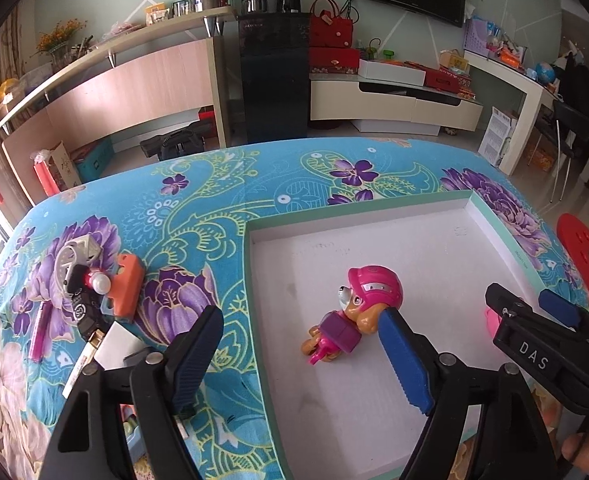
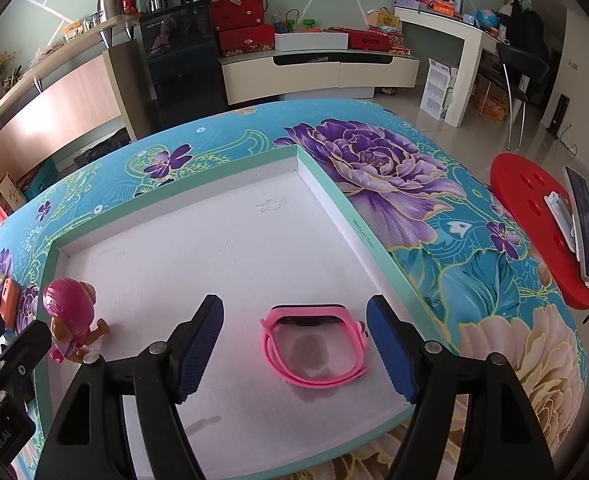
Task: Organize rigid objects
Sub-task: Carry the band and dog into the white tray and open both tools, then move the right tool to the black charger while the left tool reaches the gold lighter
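A shallow white tray (image 1: 414,248) with a teal rim lies on the floral cloth; it also shows in the right wrist view (image 2: 198,240). A toy puppy with a pink helmet (image 1: 358,312) lies in the tray, just ahead of my open, empty left gripper (image 1: 298,356); the puppy also shows in the right wrist view (image 2: 72,320). A pink watch (image 2: 314,344) lies in the tray between the fingers of my open right gripper (image 2: 294,348), untouched. A pile of small objects waits left of the tray: an orange block (image 1: 128,290), a grey watch (image 1: 74,260), a black item (image 1: 84,312).
A pink pen (image 1: 38,332) and a white card (image 1: 114,346) lie on the cloth near the pile. A red stool (image 2: 542,236) with a phone stands right of the table. Cabinets and shelves line the far wall.
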`<state>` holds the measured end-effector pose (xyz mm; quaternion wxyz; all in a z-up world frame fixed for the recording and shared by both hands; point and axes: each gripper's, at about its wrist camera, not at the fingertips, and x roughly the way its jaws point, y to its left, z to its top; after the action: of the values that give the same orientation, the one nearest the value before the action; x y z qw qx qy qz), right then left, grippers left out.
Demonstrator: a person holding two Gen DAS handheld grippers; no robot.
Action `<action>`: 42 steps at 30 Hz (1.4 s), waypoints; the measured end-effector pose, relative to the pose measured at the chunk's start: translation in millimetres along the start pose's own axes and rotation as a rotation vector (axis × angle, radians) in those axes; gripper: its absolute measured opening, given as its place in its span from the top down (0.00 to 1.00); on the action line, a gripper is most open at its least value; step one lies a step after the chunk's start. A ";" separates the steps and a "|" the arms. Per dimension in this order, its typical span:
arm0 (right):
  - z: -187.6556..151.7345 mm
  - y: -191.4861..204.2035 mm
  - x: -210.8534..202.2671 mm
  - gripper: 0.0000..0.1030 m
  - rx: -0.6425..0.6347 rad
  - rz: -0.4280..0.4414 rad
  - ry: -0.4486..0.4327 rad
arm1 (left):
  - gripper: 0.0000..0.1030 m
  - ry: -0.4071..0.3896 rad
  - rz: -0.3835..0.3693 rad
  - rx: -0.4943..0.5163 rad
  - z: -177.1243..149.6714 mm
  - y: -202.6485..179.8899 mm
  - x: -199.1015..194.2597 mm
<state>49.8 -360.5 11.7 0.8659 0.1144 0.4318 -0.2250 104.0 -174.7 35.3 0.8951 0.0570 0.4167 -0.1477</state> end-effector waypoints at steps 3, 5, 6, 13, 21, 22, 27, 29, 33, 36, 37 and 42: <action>1.0 7.8 -4.8 0.27 0.000 0.038 -0.001 | 0.19 -0.017 0.050 -0.031 -0.7 15.9 -6.4; 1.0 14.3 -7.8 0.27 0.000 0.077 -0.003 | 0.19 -0.018 0.088 -0.057 -1.5 29.0 -7.1; 0.8 18.6 -9.1 0.27 -0.008 0.087 -0.004 | 0.19 -0.017 0.102 -0.073 -2.4 36.2 -7.6; -2.0 51.8 -13.6 0.23 -0.078 0.092 -0.011 | 0.11 0.007 0.181 -0.191 -16.8 85.0 -5.4; -5.9 87.6 -20.2 0.13 -0.118 0.180 -0.015 | 0.00 -0.001 0.259 -0.309 -31.3 133.3 -14.4; -7.0 92.8 -21.8 0.13 -0.127 0.188 -0.017 | 0.00 -0.002 0.267 -0.322 -32.7 139.1 -16.2; -11.9 115.1 -28.2 0.13 -0.157 0.249 -0.021 | 0.00 -0.006 0.309 -0.383 -41.1 168.9 -27.6; -13.6 123.3 -29.5 0.13 -0.168 0.266 -0.022 | 0.00 -0.013 0.332 -0.405 -44.8 181.2 -33.0; -17.6 140.5 -31.1 0.13 -0.191 0.296 -0.017 | 0.00 -0.024 0.376 -0.447 -51.2 205.2 -42.9; -21.8 154.4 -33.8 0.13 -0.214 0.325 -0.016 | 0.00 -0.022 0.402 -0.467 -55.5 219.4 -48.8; -23.2 158.9 -34.5 0.13 -0.222 0.327 -0.017 | 0.00 -0.022 0.410 -0.473 -57.0 223.6 -50.5; -32.3 187.2 -38.9 0.13 -0.284 0.350 -0.015 | 0.00 -0.018 0.430 -0.511 -64.5 242.6 -54.8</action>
<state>98.3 -173.1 24.1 0.9023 0.0628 0.4264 -0.0088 99.3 82.1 30.3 0.8947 -0.0842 0.4110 0.1533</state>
